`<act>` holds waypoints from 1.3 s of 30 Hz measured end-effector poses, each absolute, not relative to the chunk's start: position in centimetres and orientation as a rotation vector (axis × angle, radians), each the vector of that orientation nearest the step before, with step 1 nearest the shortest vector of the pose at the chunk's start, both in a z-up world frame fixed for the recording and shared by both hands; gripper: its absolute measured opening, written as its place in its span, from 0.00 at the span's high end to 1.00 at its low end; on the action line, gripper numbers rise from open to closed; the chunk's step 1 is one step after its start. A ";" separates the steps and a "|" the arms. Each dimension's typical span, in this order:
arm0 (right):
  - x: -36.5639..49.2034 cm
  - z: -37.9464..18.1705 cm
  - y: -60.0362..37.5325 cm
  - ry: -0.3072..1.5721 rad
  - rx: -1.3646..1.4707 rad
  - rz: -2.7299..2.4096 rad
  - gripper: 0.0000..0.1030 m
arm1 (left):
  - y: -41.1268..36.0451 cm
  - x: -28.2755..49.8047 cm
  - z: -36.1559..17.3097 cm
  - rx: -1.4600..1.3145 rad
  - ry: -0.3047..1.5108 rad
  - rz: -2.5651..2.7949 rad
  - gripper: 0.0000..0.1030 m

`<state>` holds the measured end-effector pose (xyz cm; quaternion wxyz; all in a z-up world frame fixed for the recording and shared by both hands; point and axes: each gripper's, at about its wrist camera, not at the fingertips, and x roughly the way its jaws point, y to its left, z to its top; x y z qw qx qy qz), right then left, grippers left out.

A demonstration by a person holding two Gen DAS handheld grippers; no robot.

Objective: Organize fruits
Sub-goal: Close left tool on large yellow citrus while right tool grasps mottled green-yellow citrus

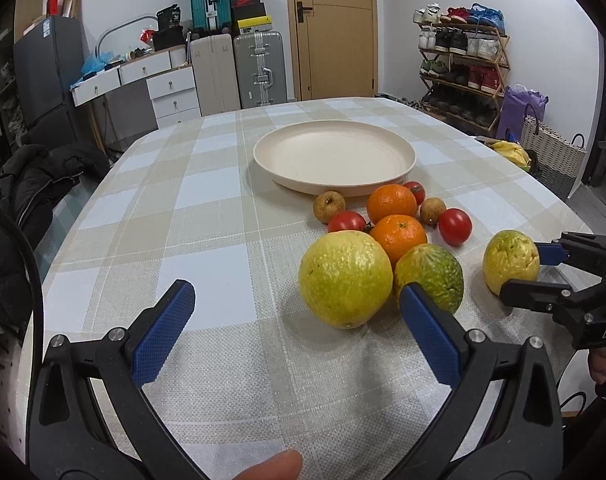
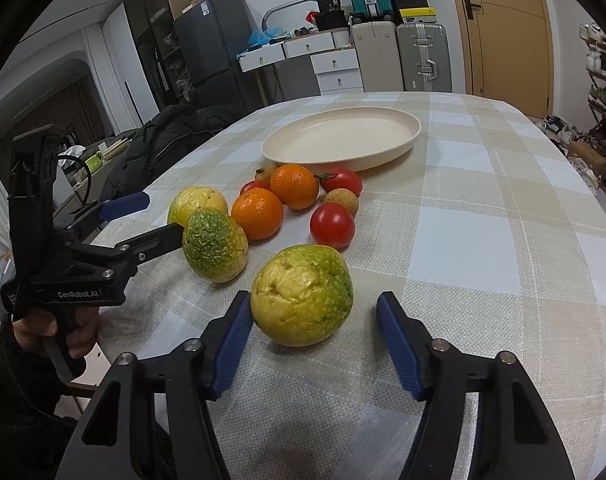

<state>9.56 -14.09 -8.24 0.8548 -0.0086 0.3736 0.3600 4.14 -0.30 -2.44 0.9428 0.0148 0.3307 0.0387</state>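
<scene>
A cream plate [image 1: 399, 148] [image 2: 403, 136] stands empty on the checked tablecloth. In front of it lie two oranges [image 1: 399, 236] [image 2: 257, 213], three red tomatoes [image 1: 455, 226] [image 2: 332, 225] and two small brown fruits [image 1: 329, 207] [image 2: 342, 199]. Three yellow-green fruits lie nearer. My left gripper [image 1: 297, 300] [image 2: 159, 216] is open, just before the biggest one [image 1: 345, 278] [image 2: 197, 204], beside the greener one [image 1: 431, 274] [image 2: 215, 250]. My right gripper [image 2: 313, 312] [image 1: 539, 268] is open around the third [image 2: 303, 294] [image 1: 511, 260]; its left pad touches it.
A dark jacket [image 1: 35, 188] hangs at the table's left edge. A woven bag [image 1: 551, 156] and bananas [image 1: 509, 152] sit off the right edge. Suitcases [image 1: 239, 68], drawers, a fridge and a shoe rack [image 1: 463, 68] stand behind the table.
</scene>
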 end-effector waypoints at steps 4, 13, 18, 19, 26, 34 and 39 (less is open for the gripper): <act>9.5 -8.2 -14.0 0.785 -0.023 0.762 0.40 | -0.1 4.8 -2.7 0.013 0.710 0.081 0.01; 9.6 -8.3 -13.8 0.778 -0.029 0.771 0.40 | -0.7 5.9 -3.1 0.046 0.768 0.066 0.09; 9.5 -8.3 -13.8 0.778 -0.028 0.771 0.40 | -1.3 6.2 -3.1 0.067 0.771 0.048 0.16; 9.5 -8.3 -13.8 0.778 -0.027 0.771 0.40 | -1.3 6.4 -3.1 0.066 0.776 0.044 0.19; 9.3 -8.2 -13.7 0.773 -0.030 0.776 0.40 | -2.1 6.7 -3.5 0.062 0.803 -0.027 0.50; 9.0 -8.1 -13.6 0.761 -0.037 0.777 0.51 | -2.0 6.3 -3.6 0.056 0.791 -0.044 0.52; 8.9 -8.0 -13.5 0.753 -0.048 0.773 0.51 | -2.0 6.0 -3.6 0.055 0.779 -0.054 0.52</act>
